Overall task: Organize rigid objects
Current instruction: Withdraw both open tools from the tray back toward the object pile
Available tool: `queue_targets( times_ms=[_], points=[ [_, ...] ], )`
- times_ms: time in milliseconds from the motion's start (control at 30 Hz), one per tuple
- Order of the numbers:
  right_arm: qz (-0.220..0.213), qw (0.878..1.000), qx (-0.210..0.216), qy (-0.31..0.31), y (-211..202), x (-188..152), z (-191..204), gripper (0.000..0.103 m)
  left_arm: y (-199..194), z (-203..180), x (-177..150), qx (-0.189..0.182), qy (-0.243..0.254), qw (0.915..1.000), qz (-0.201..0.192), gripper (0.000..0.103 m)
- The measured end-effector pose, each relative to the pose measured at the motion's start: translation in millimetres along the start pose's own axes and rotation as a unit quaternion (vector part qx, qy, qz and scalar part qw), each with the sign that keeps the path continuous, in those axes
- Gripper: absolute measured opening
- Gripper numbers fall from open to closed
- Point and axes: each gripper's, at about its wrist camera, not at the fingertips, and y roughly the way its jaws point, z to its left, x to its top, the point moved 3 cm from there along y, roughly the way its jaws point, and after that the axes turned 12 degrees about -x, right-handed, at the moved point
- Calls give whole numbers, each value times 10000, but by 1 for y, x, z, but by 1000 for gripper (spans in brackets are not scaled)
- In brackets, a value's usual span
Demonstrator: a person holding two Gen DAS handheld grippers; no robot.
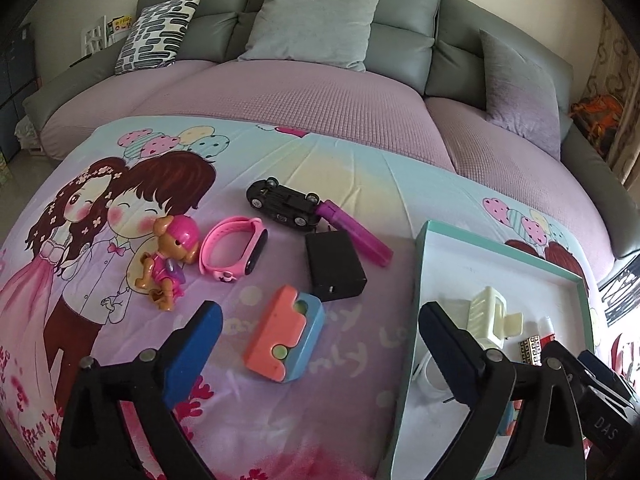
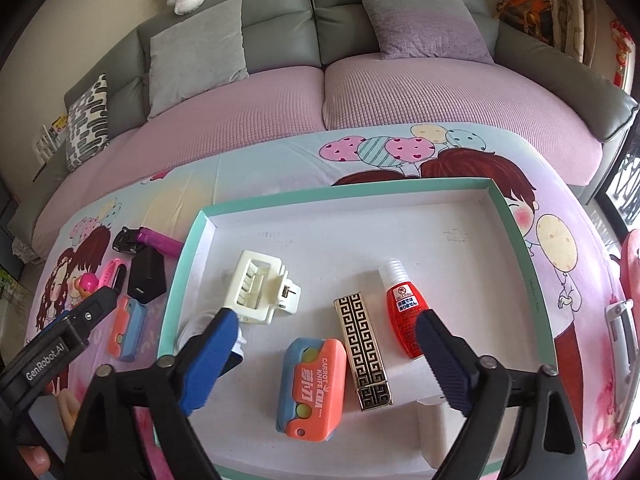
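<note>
Both grippers stand wide apart at the jaws with nothing pressed between the pads. The left gripper (image 1: 320,330) hovers over the printed cloth (image 1: 352,168); one coral-and-blue carrot knife toy (image 1: 285,334) lies on the cloth between its two blue fingers, untouched. Just beyond that toy sits one black charger block (image 1: 335,266). Further ahead lie one black toy car (image 1: 283,202), upside down with wheels up, and one magenta lighter-shaped tube (image 1: 356,234) touching the car's end. Ahead and to the left of the left gripper lie one pink wristband watch (image 1: 234,250) and one small puppy figure in a pink hat (image 1: 172,260).

To the right of the left gripper is one teal-rimmed tray (image 2: 516,216) with a white floor. The right gripper (image 2: 326,326) hangs over the near part of it. Between its fingers, lying flat on the tray floor, are a second carrot knife toy (image 2: 312,390) and one black-and-gold patterned lighter case (image 2: 362,350), side by side. One red bottle with a white cap (image 2: 404,312) lies just inside the right finger. One cream hair claw clip (image 2: 260,286) rests just ahead of the left finger, and something white is partly hidden under that finger; what it is cannot be told.

Counted: two knife toys, one of everything else; five loose things remain on the cloth besides the knife toy there.
</note>
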Motion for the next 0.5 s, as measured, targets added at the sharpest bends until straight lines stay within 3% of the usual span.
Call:
queue_targets(
  times_ms=[300,500],
  points=[
    [-348,9992,205,-32,-4,4,10,103,2,7,3,72,-197,9998,6,99],
    [-658,9976,195,-84,-10,6,19,103,-8,11,12,141,-368,9990,-197,99]
  ],
)
